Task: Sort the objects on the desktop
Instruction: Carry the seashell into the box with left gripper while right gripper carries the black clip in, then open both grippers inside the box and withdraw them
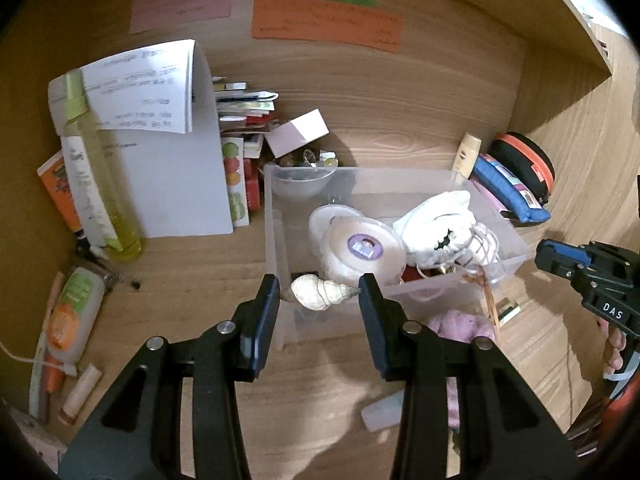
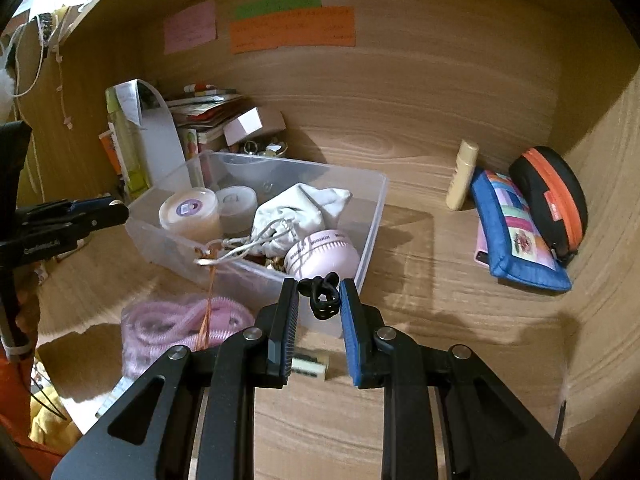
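Observation:
In the left wrist view my left gripper is shut on a cream spiral seashell, held just above the near wall of a clear plastic bin. Inside the bin lie round lidded tubs and a white drawstring pouch. In the right wrist view my right gripper is shut on a black coiled hair tie, above the near right corner of the bin, next to a pink round device. Each gripper also shows at the edge of the other's view: right gripper, left gripper.
A tall yellow bottle, papers and stacked books stand left of the bin. A blue pouch, black-and-orange case and cream bottle lie at the right. A pink fuzzy coil lies before the bin. Wooden walls enclose the desk.

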Demonstrator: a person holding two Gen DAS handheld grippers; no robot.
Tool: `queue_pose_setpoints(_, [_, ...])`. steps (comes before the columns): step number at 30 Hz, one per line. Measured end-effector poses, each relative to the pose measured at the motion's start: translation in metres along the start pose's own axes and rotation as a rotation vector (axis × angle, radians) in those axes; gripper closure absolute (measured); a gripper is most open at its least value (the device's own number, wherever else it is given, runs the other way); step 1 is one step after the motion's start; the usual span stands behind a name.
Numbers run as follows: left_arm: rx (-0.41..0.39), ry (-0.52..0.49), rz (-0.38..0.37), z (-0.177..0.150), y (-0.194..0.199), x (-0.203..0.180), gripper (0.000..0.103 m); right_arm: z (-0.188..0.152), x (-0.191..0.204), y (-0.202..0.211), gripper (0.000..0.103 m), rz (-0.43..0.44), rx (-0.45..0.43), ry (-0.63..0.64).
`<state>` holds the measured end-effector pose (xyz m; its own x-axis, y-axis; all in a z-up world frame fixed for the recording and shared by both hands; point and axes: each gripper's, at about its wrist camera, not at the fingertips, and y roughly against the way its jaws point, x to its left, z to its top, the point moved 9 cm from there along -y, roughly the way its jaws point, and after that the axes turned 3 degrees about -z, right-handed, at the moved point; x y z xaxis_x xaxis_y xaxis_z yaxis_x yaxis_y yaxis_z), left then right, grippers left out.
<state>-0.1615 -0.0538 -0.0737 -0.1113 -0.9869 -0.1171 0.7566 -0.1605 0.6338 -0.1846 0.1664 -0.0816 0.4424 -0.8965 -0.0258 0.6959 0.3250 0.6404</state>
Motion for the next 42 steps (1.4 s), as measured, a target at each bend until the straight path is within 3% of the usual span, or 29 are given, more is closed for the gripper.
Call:
queue_pose_setpoints(16, [0.035, -0.011, -0.018, 0.005, -0.030, -0.001, 0.062, 0.011, 0.004, -0.035, 0.084, 0.043, 0.019, 0.001])
queue_pose_setpoints(29, [0.025, 0.007, -0.023, 0.007, -0.023, 0.000, 0.062, 0.014, 0.005, -0.038, 0.084, 0.060, 0.031, -0.022])
queue_pose_setpoints(31, [0.020, 0.007, -0.021, 0.008, -0.018, -0.001, 0.059, 0.015, 0.005, -0.033, 0.080, 0.045, 0.017, -0.017])
queue_pose_setpoints(33, [0.014, 0.010, -0.019, 0.008, -0.013, -0.001, 0.051, 0.015, 0.005, -0.027, 0.066, 0.030, 0.003, -0.010])
queue_pose_setpoints(35, [-0.003, 0.012, -0.008, 0.008, -0.005, -0.002, 0.041, 0.015, 0.006, -0.018, 0.059, 0.011, -0.019, -0.002])
queue_pose_setpoints(42, [-0.025, 0.007, -0.004, -0.001, 0.018, -0.010, 0.032, 0.010, 0.008, 0.011, 0.041, -0.042, -0.065, 0.023])
